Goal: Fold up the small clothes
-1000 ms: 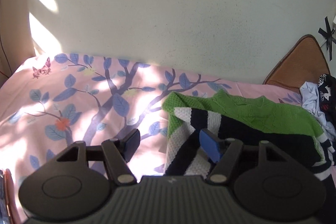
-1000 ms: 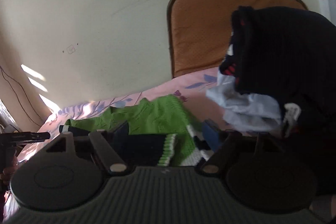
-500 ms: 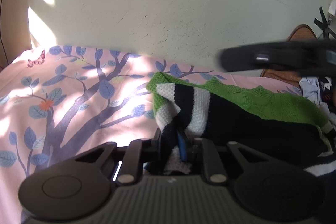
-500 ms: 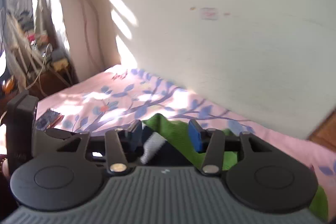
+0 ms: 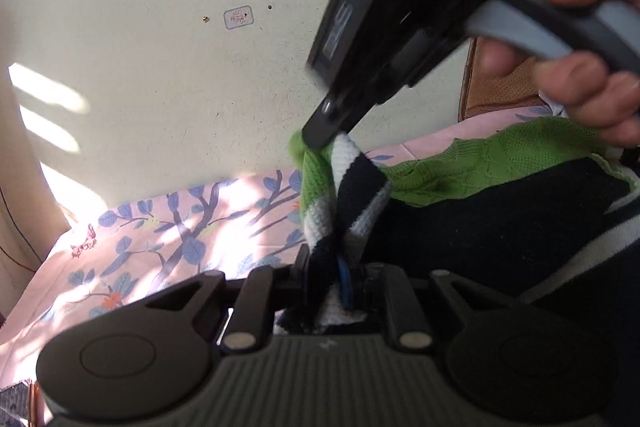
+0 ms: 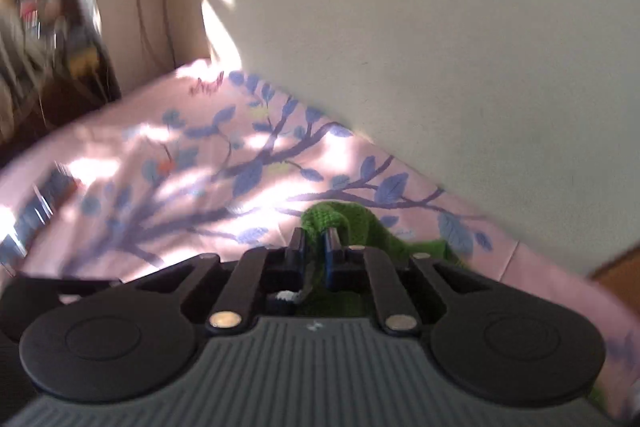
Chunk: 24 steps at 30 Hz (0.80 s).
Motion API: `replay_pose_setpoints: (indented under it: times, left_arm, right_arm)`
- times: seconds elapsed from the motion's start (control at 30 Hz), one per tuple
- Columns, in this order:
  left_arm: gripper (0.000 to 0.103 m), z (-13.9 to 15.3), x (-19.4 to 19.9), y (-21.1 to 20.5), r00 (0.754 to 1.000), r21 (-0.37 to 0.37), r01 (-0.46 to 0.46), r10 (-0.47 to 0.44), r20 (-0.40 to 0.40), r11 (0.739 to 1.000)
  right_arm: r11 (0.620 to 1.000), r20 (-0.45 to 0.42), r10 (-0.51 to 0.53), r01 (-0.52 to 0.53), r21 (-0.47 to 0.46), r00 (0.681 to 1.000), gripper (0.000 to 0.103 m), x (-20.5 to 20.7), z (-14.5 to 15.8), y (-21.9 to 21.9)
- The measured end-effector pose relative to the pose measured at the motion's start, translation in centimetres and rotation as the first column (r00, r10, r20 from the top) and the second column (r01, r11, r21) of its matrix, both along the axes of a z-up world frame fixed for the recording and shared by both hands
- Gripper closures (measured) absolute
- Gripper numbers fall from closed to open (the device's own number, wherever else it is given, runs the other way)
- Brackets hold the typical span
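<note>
A small knitted sweater (image 5: 472, 171), green with black and white stripes, is lifted off the pink floral bedsheet (image 5: 180, 239). My left gripper (image 5: 330, 277) is shut on its striped black and white edge. My right gripper (image 6: 314, 247) is shut on a green edge of the sweater (image 6: 340, 219). In the left wrist view the right gripper (image 5: 320, 139) comes in from the upper right, held by a hand (image 5: 580, 67), and pinches the green corner just above my left gripper.
The bed stands against a cream wall (image 5: 180, 47). A brown cushion (image 5: 500, 87) leans at the right. The sunlit sheet (image 6: 200, 167) stretches to the left. Blurred clutter and cables (image 6: 48, 7) stand beyond the bed's left end.
Both grippers have shut on the sweater, left on the striped edge and right on the green edge. The right gripper swung over from the clothes pile. The sweater's edge has lifted.
</note>
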<state>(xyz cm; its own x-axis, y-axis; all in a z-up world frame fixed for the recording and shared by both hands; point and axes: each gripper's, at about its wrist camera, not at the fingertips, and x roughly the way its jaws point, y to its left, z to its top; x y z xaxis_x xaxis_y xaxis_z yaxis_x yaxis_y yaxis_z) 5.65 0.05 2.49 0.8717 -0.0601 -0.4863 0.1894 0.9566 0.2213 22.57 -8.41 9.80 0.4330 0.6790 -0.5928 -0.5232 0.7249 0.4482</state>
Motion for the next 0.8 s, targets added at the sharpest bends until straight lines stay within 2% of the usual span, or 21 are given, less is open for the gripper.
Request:
replay_pose_setpoints:
  times: [0.03, 0.07, 0.1, 0.13, 0.17, 0.23, 0.33, 0.37, 0.4, 0.47, 0.53, 0.6, 0.67, 0.73, 0.77, 0.8]
  left_arm:
    - [0.091, 0.0, 0.2, 0.1, 1.0, -0.008, 0.0, 0.0, -0.012, 1.0]
    - [0.091, -0.1, 0.5, 0.3, 1.0, -0.02, -0.003, 0.003, -0.025, 1.0]
    - [0.091, -0.1, 0.7, 0.4, 0.999, -0.028, -0.008, 0.008, -0.031, 1.0]
    - [0.091, 0.0, 0.8, 0.6, 0.999, -0.04, -0.015, 0.013, -0.038, 0.999]
    - [0.091, 0.1, 0.9, 0.9, 0.999, -0.055, -0.02, 0.018, -0.044, 0.998]
    - [0.091, 0.2, 1.1, 1.2, 0.998, -0.078, -0.03, 0.026, -0.056, 0.997]
    - [0.091, 0.2, 1.3, 1.1, 0.998, -0.069, -0.036, 0.032, -0.055, 0.997]
    - [0.091, 0.2, 1.2, 0.9, 0.998, -0.057, -0.034, 0.031, -0.051, 0.998]
    - [0.091, 0.1, 1.1, 0.5, 0.999, -0.039, -0.031, 0.03, -0.043, 0.999]
    - [0.091, -0.1, 0.7, -0.2, 0.999, -0.007, -0.027, 0.026, -0.026, 1.0]
    - [0.091, -0.2, 0.3, -0.7, 1.0, 0.024, -0.022, 0.022, -0.01, 0.999]
    - [0.091, -0.2, -0.2, -1.2, 1.0, 0.058, -0.011, 0.011, 0.008, 0.998]
    - [0.091, -0.3, -0.6, -1.7, 1.0, 0.087, 0.006, -0.008, 0.028, 0.996]
    - [0.091, -0.4, -0.8, -1.9, 0.999, 0.099, 0.014, -0.017, 0.034, 0.995]
    - [0.091, -0.3, -0.8, -1.9, 0.999, 0.099, 0.014, -0.017, 0.033, 0.995]
    - [0.091, -0.3, -0.8, -1.8, 0.999, 0.095, 0.012, -0.015, 0.03, 0.995]
  right_arm:
    - [0.98, -0.105, -0.055, 0.074, 0.187, 0.993, 0.1, 0.6, -0.7, -3.2]
    - [0.938, -0.191, -0.085, 0.143, 0.315, 0.978, 0.1, 0.9, -1.8, -5.5]
    - [0.875, -0.289, -0.105, 0.226, 0.427, 0.952, 0.1, 1.4, -3.1, -8.1]
    - [0.841, -0.34, -0.119, 0.276, 0.465, 0.933, 0.1, 1.7, -3.9, -9.4]
    - [0.836, -0.357, -0.139, 0.303, 0.458, 0.924, 0.1, 2.0, -4.2, -9.9]
    - [0.867, -0.325, -0.176, 0.303, 0.395, 0.929, 0.1, 2.4, -3.8, -9.4]
    - [0.921, -0.257, -0.178, 0.253, 0.296, 0.95, 0.091, 2.5, -2.4, -6.1]
    - [0.944, -0.212, -0.164, 0.215, 0.25, 0.963, 0.081, 2.4, -1.7, -4.6]
    - [0.967, -0.153, -0.149, 0.176, 0.182, 0.977, 0.06, 2.1, -0.9, -2.7]
    - [0.994, -0.017, -0.104, 0.105, 0.012, 0.994, 0.042, 1.4, 0.7, 0.6]
    - [0.973, 0.151, -0.012, 0.047, -0.226, 0.989, 0.043, 0.1, 1.7, 4.7]
    - [0.921, 0.247, 0.103, 0.002, -0.39, 0.963, 0.044, -1.4, 1.8, 7.5]
    - [0.861, 0.267, 0.171, -0.013, -0.508, 0.949, 0.045, -2.0, 1.1, 8.9]
    - [0.825, 0.234, 0.174, -0.012, -0.565, 0.956, 0.048, -1.6, 0.1, 8.8]
    - [0.826, 0.207, 0.152, -0.009, -0.563, 0.967, 0.065, -1.2, -0.3, 8.1]
    - [0.849, 0.151, 0.098, -0.004, -0.528, 0.984, 0.089, -0.3, -0.5, 7.1]
